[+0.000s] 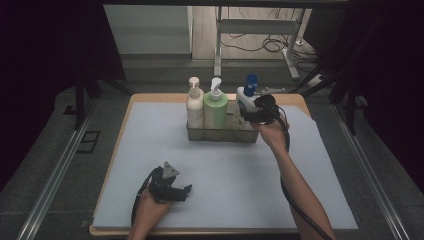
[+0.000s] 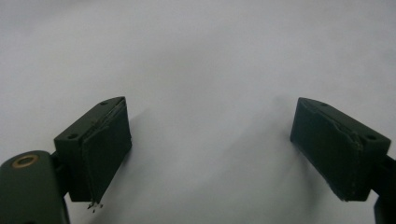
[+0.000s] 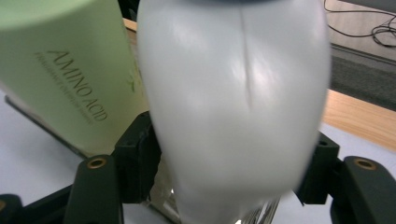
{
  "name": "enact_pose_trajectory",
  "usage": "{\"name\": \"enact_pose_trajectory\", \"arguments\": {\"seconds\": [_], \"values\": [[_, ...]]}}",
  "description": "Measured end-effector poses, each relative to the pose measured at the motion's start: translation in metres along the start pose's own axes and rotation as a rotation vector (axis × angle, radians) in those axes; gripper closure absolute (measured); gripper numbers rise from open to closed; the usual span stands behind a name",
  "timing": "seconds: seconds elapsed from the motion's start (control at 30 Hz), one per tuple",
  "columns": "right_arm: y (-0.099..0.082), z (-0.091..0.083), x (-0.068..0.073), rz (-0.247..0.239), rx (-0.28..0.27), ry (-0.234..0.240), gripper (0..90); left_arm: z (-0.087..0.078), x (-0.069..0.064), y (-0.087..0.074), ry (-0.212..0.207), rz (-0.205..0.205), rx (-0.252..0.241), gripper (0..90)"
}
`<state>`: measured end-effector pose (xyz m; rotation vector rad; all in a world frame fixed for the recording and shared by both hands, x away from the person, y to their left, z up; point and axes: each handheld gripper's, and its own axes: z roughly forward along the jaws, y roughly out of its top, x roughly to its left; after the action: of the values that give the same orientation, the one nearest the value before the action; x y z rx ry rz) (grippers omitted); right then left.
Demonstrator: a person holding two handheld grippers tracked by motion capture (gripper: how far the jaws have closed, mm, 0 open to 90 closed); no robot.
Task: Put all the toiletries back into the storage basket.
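Bottles: three, upright in one clear basket (image 1: pixel 220 134) on the grey mat (image 1: pixel 225 175). One cream pump bottle (image 1: pixel 194 106), one green pump bottle (image 1: pixel 215 108), one white bottle (image 1: pixel 243 100) with a blue cap (image 1: pixel 251 82).

Writing: the green bottle (image 3: pixel 60 74) reads "AMINO ACID" in dark capitals, with a smaller line under it too fine to read. The white bottle's (image 3: pixel 233 107) near face carries a moulded seam and no print.

Grippers: two, one in each hand.

Right gripper (image 1: pixel 256 114): at the basket's right end, jaws about half spread and set on either side of the white bottle, which stands between them. The pads look to be against its sides, though blur keeps me from telling how firmly. The green bottle is just to its left, the cream bottle beyond that.

Left gripper (image 1: pixel 186 190): low over the mat, well apart from the basket, jaws spread wide with bare mat between them.
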<state>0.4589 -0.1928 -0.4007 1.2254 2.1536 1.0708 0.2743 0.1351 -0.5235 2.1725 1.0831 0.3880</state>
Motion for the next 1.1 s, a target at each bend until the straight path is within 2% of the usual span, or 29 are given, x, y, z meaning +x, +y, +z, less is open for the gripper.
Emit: {"name": "enact_pose_trajectory", "arguments": {"seconds": [0.1,0.23,0.4,0.57,0.7,0.9,1.1], "values": [[-0.004,-0.004,-0.001,-0.006,-0.002,0.011,38.5,0.000,0.000,0.000,0.000,0.000,0.000,12.1],[-0.009,-0.010,-0.003,0.005,-0.003,0.022,42.2,0.000,0.000,0.000,0.000,0.000,0.001,12.1],[-0.019,-0.016,-0.008,0.026,0.003,0.057,46.5,0.000,0.000,0.000,0.001,0.001,0.002,12.1],[-0.029,-0.022,-0.013,0.031,0.011,0.086,53.2,0.000,0.000,0.000,0.001,0.001,0.002,12.1],[-0.035,-0.027,-0.016,0.025,0.015,0.093,62.6,0.000,0.000,0.000,0.001,0.001,0.002,12.1],[-0.041,-0.031,-0.026,0.064,0.029,0.067,73.8,0.000,0.000,0.000,0.001,0.002,0.002,12.1],[-0.038,-0.022,-0.032,0.102,0.045,0.019,81.3,0.000,0.000,0.000,0.001,0.001,0.002,12.1]]}}
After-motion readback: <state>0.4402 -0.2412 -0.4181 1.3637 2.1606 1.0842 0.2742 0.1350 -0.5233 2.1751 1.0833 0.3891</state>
